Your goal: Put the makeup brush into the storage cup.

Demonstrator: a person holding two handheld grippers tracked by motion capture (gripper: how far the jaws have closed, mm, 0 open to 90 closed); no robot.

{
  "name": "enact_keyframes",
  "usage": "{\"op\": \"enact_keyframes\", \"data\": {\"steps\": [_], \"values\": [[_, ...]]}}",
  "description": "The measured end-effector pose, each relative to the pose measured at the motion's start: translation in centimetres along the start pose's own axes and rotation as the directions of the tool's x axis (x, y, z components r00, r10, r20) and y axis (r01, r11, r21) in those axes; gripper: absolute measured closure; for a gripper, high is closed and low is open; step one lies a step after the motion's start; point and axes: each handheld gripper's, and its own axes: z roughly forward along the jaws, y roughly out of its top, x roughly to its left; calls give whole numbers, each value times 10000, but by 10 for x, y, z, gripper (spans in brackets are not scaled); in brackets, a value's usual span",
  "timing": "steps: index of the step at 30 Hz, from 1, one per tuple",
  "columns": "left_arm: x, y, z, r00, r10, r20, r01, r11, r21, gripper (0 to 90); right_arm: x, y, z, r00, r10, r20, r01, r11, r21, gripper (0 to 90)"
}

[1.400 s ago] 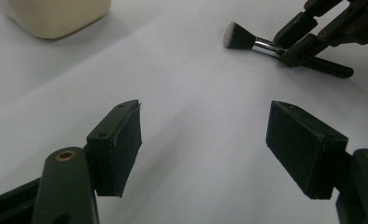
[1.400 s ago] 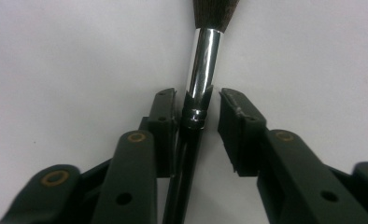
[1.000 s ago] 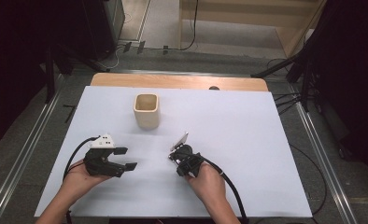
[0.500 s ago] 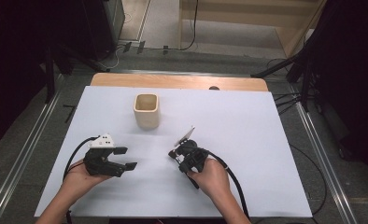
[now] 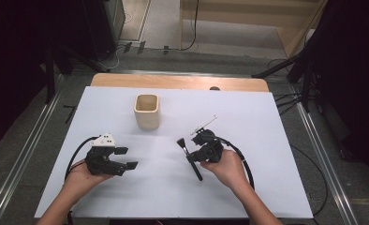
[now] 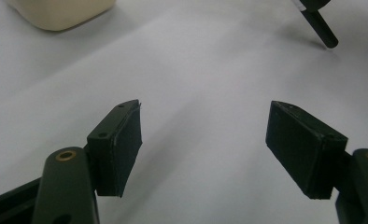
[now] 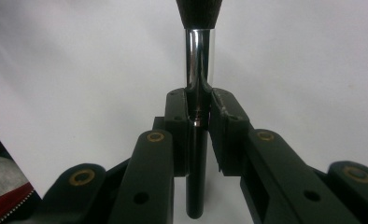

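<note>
right gripper view: right gripper [image 7: 198,112] jaws clamp the brush [image 7: 200,60]; left gripper [image 6: 203,144] jaws spread.

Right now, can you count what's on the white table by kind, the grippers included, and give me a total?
Cups: 1, the beige cup.
Brushes: 1, the black makeup brush, clamped in the right gripper.
Grippers: 2, the right one and the open left gripper.
Total: 4.

Lab, floor rails [image 5: 25,154], trailing cables [image 5: 194,28]
</note>
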Motion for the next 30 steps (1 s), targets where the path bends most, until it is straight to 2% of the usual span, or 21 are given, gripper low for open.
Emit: {"op": "enact_keyframes", "data": {"steps": [5,9,10,11,12,13,14,18,22,30], "values": [[-1,3,3,9997,-157,169,157,9999,0,288,-13,-4,-6,9988,60,-494,-92,9978,-653,793],[-4,6,6,9993,-29,364,29,10000,-7,290,-19,-9,-12,9948,176,-1002,-305,9912,-1285,793],[-5,7,7,9994,49,347,-51,10000,35,290,-20,-10,-13,9944,101,-1053,-245,9904,-1361,793],[-5,8,7,9995,153,281,-157,9998,130,290,-20,-11,-13,9946,-186,-1022,15,9864,-1641,793],[-6,8,7,9994,246,251,-250,9996,154,290,-20,-12,-13,9953,-271,-927,108,9850,-1722,793],[-6,9,7,9994,206,266,-209,9997,112,291,-22,-12,-11,9951,-172,-976,-4,9842,-1770,793],[-6,9,7,9994,182,310,-185,9998,96,291,-23,-13,-10,9927,-118,-1204,-105,9831,-1828,794],[-7,12,9,9990,1,441,1,10000,-65,292,-26,-13,-7,9872,75,-1591,-411,9771,-2090,793],[-9,17,14,9983,-79,575,86,9999,-113,291,-28,-13,-6,9841,228,-1760,-635,9713,-2294,794],[-17,25,20,9957,-143,918,162,9997,-198,300,-27,-13,-5,9695,582,-2382,-1190,9611,-2492,794]]}}
